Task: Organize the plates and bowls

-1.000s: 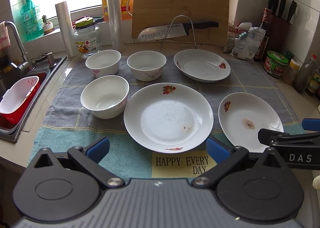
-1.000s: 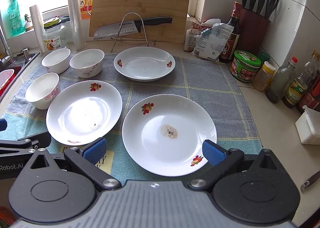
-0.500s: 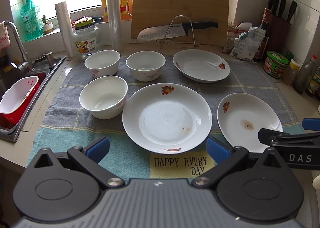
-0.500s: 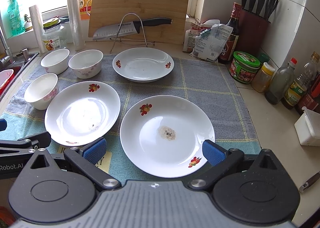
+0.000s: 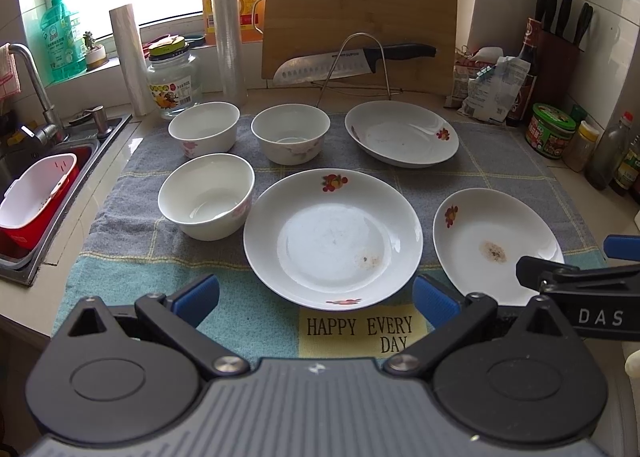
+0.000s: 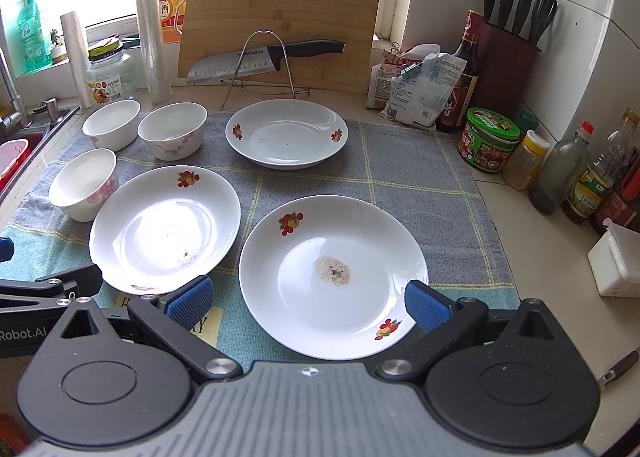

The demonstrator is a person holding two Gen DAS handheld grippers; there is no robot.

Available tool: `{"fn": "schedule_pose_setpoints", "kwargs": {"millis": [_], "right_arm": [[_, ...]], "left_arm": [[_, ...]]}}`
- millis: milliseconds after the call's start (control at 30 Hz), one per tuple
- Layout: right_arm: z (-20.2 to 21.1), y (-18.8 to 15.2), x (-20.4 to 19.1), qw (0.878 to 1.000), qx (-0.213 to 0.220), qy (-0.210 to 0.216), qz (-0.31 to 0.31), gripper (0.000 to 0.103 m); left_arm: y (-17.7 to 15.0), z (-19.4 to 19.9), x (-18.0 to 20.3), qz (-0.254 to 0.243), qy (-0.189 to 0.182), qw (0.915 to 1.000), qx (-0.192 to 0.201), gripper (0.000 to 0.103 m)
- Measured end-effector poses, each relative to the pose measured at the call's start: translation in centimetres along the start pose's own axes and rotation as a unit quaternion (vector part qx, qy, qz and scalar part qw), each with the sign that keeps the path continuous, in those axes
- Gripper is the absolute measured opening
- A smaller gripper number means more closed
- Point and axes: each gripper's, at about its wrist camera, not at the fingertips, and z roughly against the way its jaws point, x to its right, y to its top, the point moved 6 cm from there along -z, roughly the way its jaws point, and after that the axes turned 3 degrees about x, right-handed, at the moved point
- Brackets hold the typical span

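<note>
Six dishes wait on the towel [image 5: 500,161] that covers the counter [image 6: 532,249]: three bowls at the left and three plates more to the right, none stacked yet. Both grippers hover at the near edge, and nothing is held.

I judge the step in hand is the first pick, so I want to choose it with care. The left gripper [image 5: 316,293] has its fingers [image 5: 196,293] wide apart, and the middle plate [image 5: 332,237] lies straight ahead between them, its near rim just beyond the tips. The right gripper [image 6: 306,299] is also spread open, and the stained plate [image 6: 332,277] lies so near that its front rim sits between the two blue pads. The back plate [image 6: 286,133] is farther away, near the knife rack [image 6: 260,65].

To do this well, I would come low and flat to a rim, so one finger slides under the edge and the other presses from above. The glaze looks slippery, so the closing should be slow and the lift small before I carry one plate over another. The soft towel may help the lower finger to go under.

The front bowl [image 5: 206,195] stands just beside the middle plate at the left; the two others, the left back bowl [image 5: 204,129] and the right back bowl [image 5: 290,133], stand behind it. I should not knock them when lifting.
</note>
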Motion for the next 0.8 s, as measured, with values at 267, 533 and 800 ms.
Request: {"fn": "schedule_pose_setpoints", "kwargs": {"millis": [267, 533, 800], "right_arm": [[0.1, 0.0, 0.2, 1.000, 0.008, 0.001, 0.002, 0.103], [0.5, 0.2, 0.7, 0.999, 0.038, 0.033, 0.019, 0.103], [0.9, -0.3, 2.0, 0.990, 0.097, 0.075, 0.074, 0.103]], "left_arm": [[0.1, -0.1, 0.3, -0.001, -0.006, 1.0000, 0.001, 0.102], [0.3, -0.2, 0.5, -0.002, -0.013, 0.9999, 0.005, 0.102], [0.5, -0.7, 0.5, -0.003, -0.016, 0.9998, 0.005, 0.102]]}}
